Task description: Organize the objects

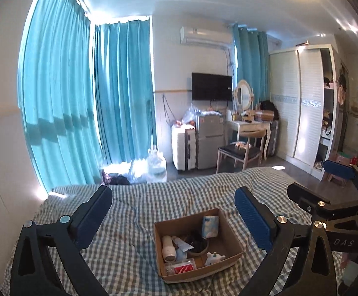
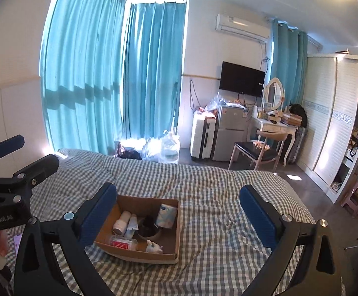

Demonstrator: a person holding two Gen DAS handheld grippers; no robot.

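Step in hand: by the look of things the sorting is at or near its end; every small item in sight sits inside the open brown cardboard box, and nothing loose shows on the grey-and-white checked bed cover.
Left gripper: the black left gripper with blue ribbed pads stands wide apart with nothing between its pads, raised above the near part of the bed.
Right gripper: the black right gripper with blue ribbed pads is likewise spread wide and carries nothing; in the left wrist view it shows at the right edge.
Box position: on the bed cover, near the camera, between the two grippers and touched by neither.
Box, left side: a white cylindrical bottle lying flat, with a white squeeze tube just beside it on its right.
Box, middle: a dark round bowl-like dish with something black in it; what that is cannot be told.
Box, far right corner: a pale blue-and-white soft packet leaning on the wall.
Box, near wall: a clear plastic case with a red-and-white pack inside, and to its right a small white animal figurine.
Next move: judged from this, either a check of the bed for anything missed, or a grasp on the box walls with both grippers should it need carrying; the thin cardboard would call for a gentle, even squeeze.
Risk: tipping the box could spill the bottle.
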